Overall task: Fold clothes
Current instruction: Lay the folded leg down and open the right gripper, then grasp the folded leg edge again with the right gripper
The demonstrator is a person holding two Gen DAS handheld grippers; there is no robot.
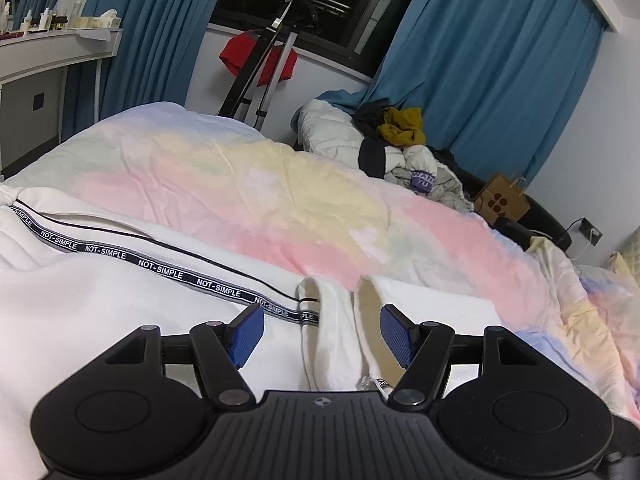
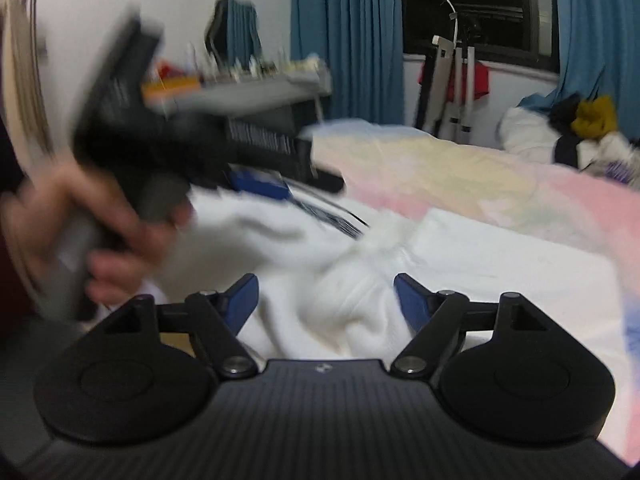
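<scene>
Left wrist view. White trousers (image 1: 120,280), side stripe lettered NOT-SIMPLE (image 1: 168,270), lie on the pastel quilt (image 1: 280,200) of the bed. Two cuff ends (image 1: 340,328) stand bunched between the blue pads of the left gripper (image 1: 322,334); jaws spread, pads not pressing (right pad just beside one cuff). Beyond the trousers: clothes heap (image 1: 400,140), blue curtains (image 1: 500,80).

Right wrist view, blurred. Right gripper (image 2: 324,300) above a rumpled ridge of the trousers (image 2: 340,280); jaws released, nothing gripped. To the left of the trousers, a hand (image 2: 80,224) holds the left gripper's handle over the stripe.

Risk, as judged: with neither gripper clamped, the bunched cuffs may slump and the legs slip out of line, spoiling the fold; a closing left gripper could catch only one cuff.
</scene>
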